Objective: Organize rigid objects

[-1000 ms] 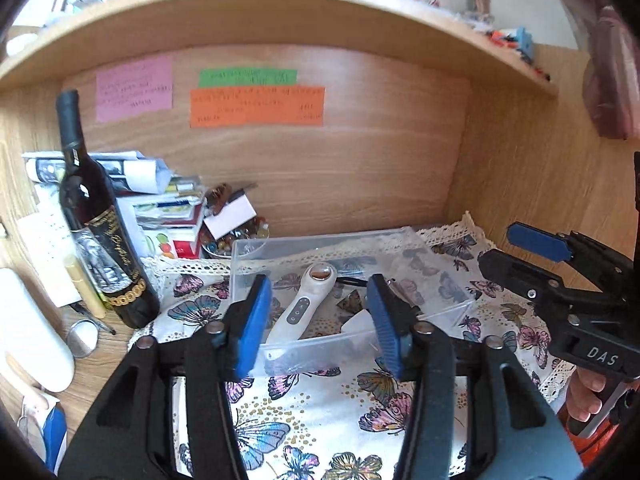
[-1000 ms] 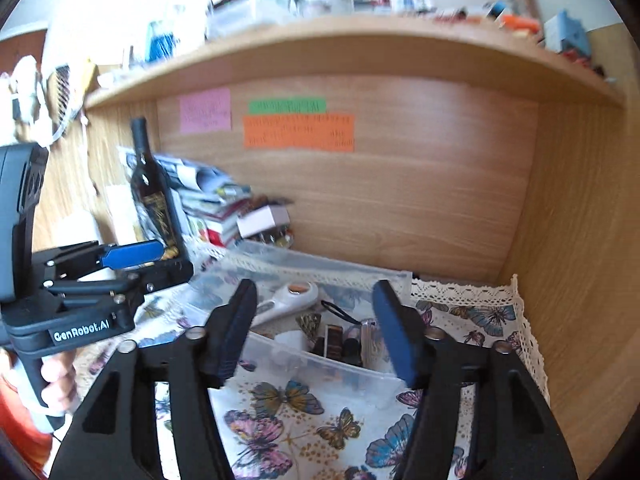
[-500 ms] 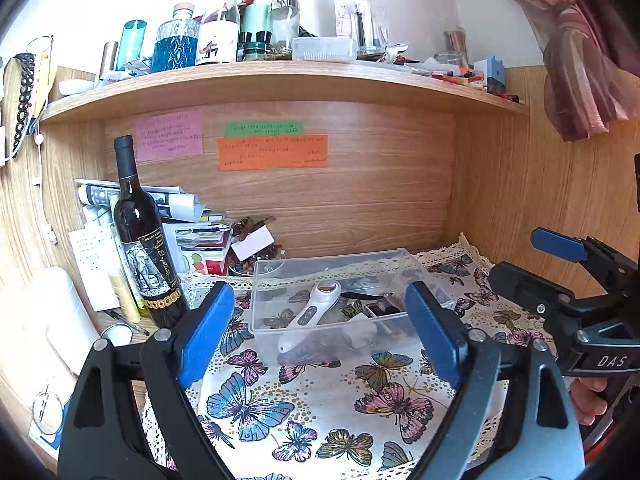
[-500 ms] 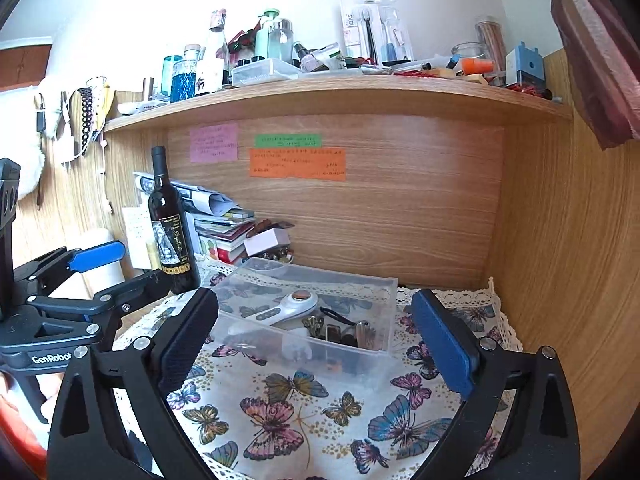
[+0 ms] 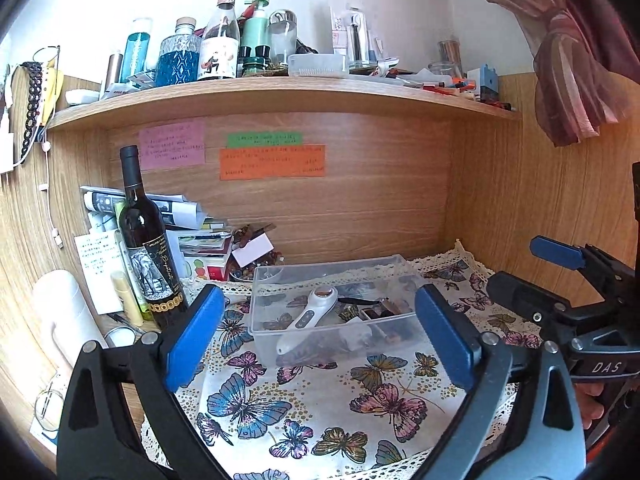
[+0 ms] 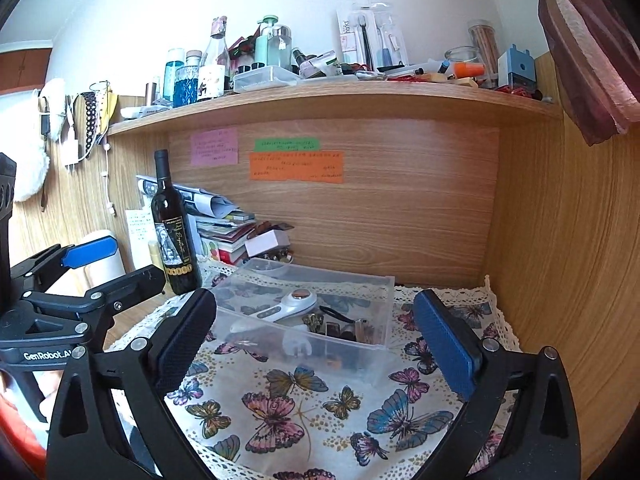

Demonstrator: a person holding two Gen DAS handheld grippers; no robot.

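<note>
A clear plastic box [image 5: 404,334] stands on the butterfly cloth [image 5: 320,400] near the back wall. It holds a white handheld device [image 5: 306,320] and several small dark items [image 5: 380,312]. It also shows in the right wrist view [image 6: 376,320], with the white device [image 6: 280,308] inside. My left gripper [image 5: 320,336] is open and empty, held back from the box. My right gripper [image 6: 316,340] is open and empty, also short of the box. Each gripper shows at the edge of the other's view.
A dark wine bottle [image 5: 146,248] stands left of the box, with a stack of books and papers [image 5: 200,240] behind it. A shelf [image 5: 280,92] crowded with bottles runs overhead. A wooden side wall [image 6: 560,240] closes the right.
Both grippers have opened wide and drawn back and up from the box, so it looks smaller and the shelf above has come into view.
</note>
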